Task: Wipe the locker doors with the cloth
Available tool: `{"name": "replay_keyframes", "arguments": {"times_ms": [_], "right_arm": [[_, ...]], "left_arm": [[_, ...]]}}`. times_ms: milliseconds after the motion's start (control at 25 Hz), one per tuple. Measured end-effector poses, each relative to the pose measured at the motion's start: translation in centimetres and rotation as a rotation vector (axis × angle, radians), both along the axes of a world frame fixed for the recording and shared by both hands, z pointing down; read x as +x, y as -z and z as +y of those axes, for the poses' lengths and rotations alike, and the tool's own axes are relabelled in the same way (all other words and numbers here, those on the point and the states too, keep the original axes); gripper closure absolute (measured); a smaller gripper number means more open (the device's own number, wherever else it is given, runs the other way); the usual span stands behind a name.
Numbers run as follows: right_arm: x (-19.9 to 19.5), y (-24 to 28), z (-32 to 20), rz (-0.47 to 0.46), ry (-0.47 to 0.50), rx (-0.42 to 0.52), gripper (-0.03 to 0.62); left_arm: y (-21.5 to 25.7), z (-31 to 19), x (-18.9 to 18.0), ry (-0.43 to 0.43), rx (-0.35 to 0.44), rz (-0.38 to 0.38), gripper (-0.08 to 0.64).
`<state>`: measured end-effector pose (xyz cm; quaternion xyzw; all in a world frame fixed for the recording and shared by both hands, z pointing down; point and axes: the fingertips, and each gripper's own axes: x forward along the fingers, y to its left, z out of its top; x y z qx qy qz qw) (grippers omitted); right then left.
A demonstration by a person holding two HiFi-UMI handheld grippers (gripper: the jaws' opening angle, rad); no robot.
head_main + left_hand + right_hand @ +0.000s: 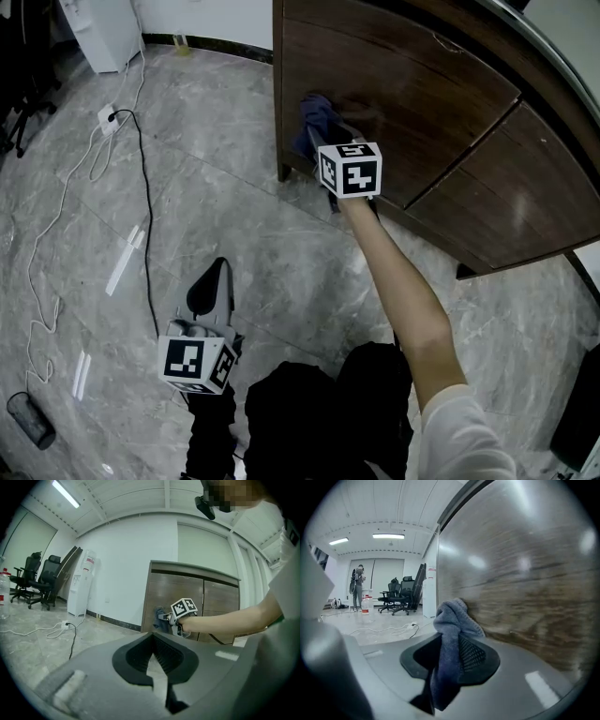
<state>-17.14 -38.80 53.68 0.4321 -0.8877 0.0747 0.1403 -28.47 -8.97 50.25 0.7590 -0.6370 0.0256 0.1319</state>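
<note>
One blue-grey cloth [314, 114] is being pressed against the left of two dark wood-grain locker doors [412, 103], near that door's left edge.

The right gripper [325, 131] is clamping the cloth between partly closed jaws, a fold of it hanging down between them. The left gripper [214, 279] is hanging low over the grey marble floor [234, 187], well apart from the locker, its jaws drawn together to a thin slit with nothing in them. One black cable [145, 206] and one white cable [56, 216] are trailing across the floor from one power strip [108, 118]. Far off, two office chairs [40, 581] and one white water dispenser [79, 588] are standing by the wall; the dispenser's red label is too small to read. Each gripper's cube is showing black-and-white squares, no letters.
</note>
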Motion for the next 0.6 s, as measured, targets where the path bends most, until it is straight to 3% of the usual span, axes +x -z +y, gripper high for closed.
{"name": "replay_keyframes", "arguments": {"times_ms": [600], "right_arm": [[-1.1, -7.0, -0.1, 0.035, 0.013, -0.099, 0.489]], "left_arm": [[-1.8, 0.1, -1.1, 0.013, -0.022, -0.003, 0.557]]}}
